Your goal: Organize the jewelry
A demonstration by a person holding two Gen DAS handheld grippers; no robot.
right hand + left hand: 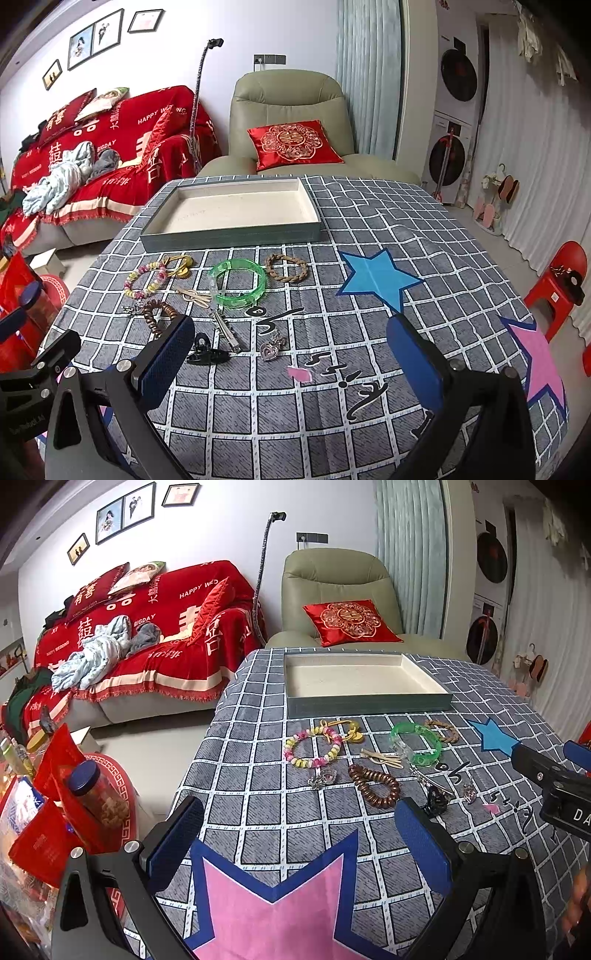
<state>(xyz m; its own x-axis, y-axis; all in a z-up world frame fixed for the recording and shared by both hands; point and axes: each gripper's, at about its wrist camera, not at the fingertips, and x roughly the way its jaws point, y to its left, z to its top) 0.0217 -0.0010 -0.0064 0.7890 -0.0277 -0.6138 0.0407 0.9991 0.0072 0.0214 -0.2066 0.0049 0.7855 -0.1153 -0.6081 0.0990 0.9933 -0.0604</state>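
Note:
Jewelry lies on the checked tablecloth in front of an empty grey tray (pixel 295 701) (pixel 236 234). There is a pink and yellow bead bracelet (pixel 313 747) (pixel 146 279), a green bangle (pixel 417 743) (pixel 239 282), a braided brown bracelet (pixel 442 731) (pixel 286 267), a brown bead bracelet (pixel 373 785) (pixel 159 314), a black hair claw (pixel 207 353), a silver clip (pixel 227 331) and a heart pendant (pixel 271 349). My left gripper (pixel 299 843) is open above the near table, short of the jewelry. My right gripper (pixel 291 363) is open and empty, just short of the pendant.
A red-covered sofa (pixel 147 635) and a green armchair (pixel 332 590) stand behind the table. A low table at left holds a jar (pixel 98 794) and red packets. A red stool (pixel 561 284) stands at right. Blue star (pixel 376 277) and pink star (pixel 273 915) patches mark the cloth.

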